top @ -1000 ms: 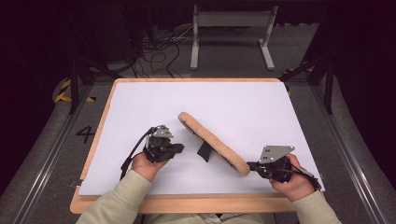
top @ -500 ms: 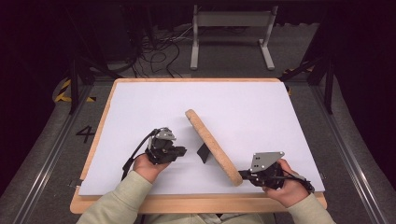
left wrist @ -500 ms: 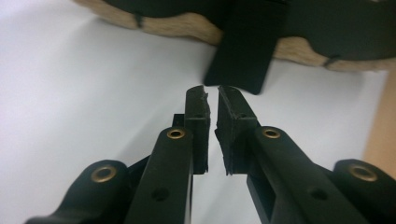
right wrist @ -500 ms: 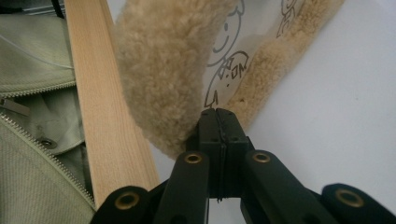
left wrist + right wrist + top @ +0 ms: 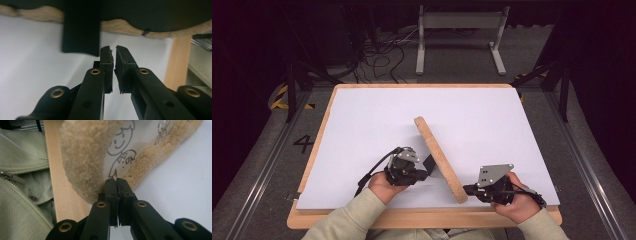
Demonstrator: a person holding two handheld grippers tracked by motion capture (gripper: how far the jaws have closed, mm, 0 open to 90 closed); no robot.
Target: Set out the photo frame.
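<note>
The fleece-edged pad point(image 5: 439, 159) stands on its edge on the white sheet point(image 5: 377, 125) of the table point(image 5: 412, 222). It now runs at a steeper slant than a second ago, when it lay lower and more crosswise. Its near end has swung toward the right gripper point(image 5: 468, 189), which has dropped closer to the table's near edge. The left gripper point(image 5: 428, 175) has shifted toward the pad and now sits just beside the pad's lower half.

In the right gripper view, that gripper's jaws are pressed together on the rim of the pad point(image 5: 120, 150), where the fleece border meets a pale panel printed with cartoon figures. How much material lies between the pads is hard to tell. The person's green zipped jacket point(image 5: 22, 182) lies beyond the wooden edge there.

The left gripper point(image 5: 113, 53) has its jaws nearly together with a thin gap and nothing between them. Just past its tips the pad's dark underside point(image 5: 155, 12) and wavy fleece rim run across the top, cut off by the frame. A black strap point(image 5: 81, 27) hangs down from it, blurred. From above this strap point(image 5: 429, 162) is a small dark patch beside the pad, and the printed panel faces away.
</note>
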